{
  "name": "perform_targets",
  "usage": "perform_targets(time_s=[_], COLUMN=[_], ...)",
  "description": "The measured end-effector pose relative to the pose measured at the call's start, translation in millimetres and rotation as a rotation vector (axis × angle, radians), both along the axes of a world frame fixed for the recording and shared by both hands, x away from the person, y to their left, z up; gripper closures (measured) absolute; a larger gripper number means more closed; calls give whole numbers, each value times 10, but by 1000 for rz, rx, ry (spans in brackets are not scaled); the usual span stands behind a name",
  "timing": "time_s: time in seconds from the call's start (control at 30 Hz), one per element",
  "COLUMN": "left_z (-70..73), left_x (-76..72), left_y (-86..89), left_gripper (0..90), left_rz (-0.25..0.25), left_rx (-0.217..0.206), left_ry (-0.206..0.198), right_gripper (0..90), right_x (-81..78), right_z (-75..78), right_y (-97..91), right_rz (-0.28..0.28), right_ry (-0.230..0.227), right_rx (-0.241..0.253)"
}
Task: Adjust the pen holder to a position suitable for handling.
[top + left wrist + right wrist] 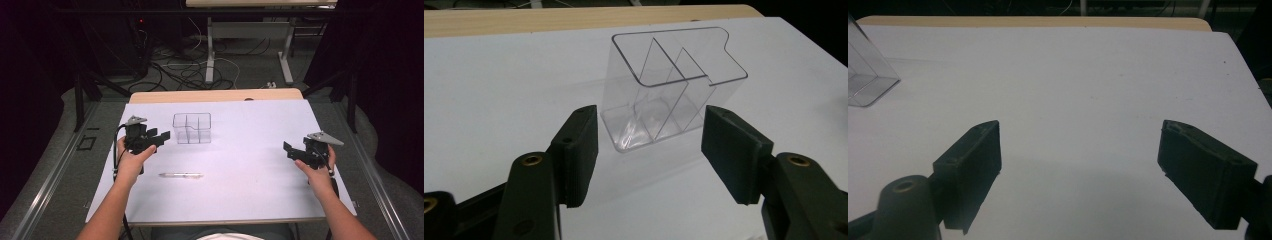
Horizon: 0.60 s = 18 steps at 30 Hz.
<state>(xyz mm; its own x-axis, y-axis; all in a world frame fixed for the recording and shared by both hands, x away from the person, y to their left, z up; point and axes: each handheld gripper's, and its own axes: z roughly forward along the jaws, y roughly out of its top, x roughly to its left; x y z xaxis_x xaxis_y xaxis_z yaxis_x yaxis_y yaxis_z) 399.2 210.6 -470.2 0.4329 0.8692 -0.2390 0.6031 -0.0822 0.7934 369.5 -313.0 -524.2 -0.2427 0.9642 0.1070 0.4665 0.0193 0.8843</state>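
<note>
Clear plastic box (192,128) sitting empty on table (250,170); pen (181,175) lying untouched; left hand-held gripper (161,137) and right hand-held gripper (291,150) both gaping wide, holding nothing.

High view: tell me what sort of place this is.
Probably a lab set up for recording: a table under a white sheet, dark frame rails at the sides, loose cables on the floor and a second desk behind.

Left hand-held gripper (649,150) — jaws wide apart — faces a clear divided organizer (664,85) on white table (499,90).
</note>
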Motion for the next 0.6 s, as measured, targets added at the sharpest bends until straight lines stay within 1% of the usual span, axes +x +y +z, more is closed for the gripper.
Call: perform_targets(time_s=[0.03,0.07,0.1,0.17,0.2,0.23,0.27,0.3,0.33,0.37,0.43,0.47,0.53,0.57,0.6], left_z=[-7,-15,-14,-24,-24,-24,-20,-9,-2,2,-24,-38,-78,-89,-94], left_x=[-14,-28,-42,-55,-69,-69,-73,-80,-87,-94,-98,-101,-111,-112,-118], left_y=[11,18,39,64,79,79,82,86,90,97,119,124,124,120,109], left_gripper=[395,395,387,370,349,335,322,322,316,316,267,267,258,258,227], left_rz=[-12,-21,-42,-68,-89,-89,-93,-94,-99,-105,-117,-117,-122,-127,-130], left_rx=[8,7,26,53,80,80,103,130,135,129,89,69,62,76,81], left_ry=[-9,-21,-25,-53,-72,-72,-85,-86,-83,-71,-35,-17,-5,-7,-6], right_gripper=[171,171,171,171,171,170,170,170,170,170,170,170,170,170,170], right_x=[0,0,-5,-6,-14,-11,-9,-9,-5,-5,-1,-1,0,0,0], right_z=[-3,-3,1,-7,0,-3,-3,-3,-4,-4,-9,-9,-8,-8,-8], right_y=[-2,-2,-4,3,9,12,13,13,11,11,13,13,15,15,17], right_rz=[0,0,-1,4,7,9,8,8,12,12,13,13,14,14,15], right_ry=[1,1,11,7,15,7,7,7,4,4,7,7,7,7,9], right_rx=[0,0,-5,4,0,4,4,4,0,0,-3,-3,-2,-2,-2])
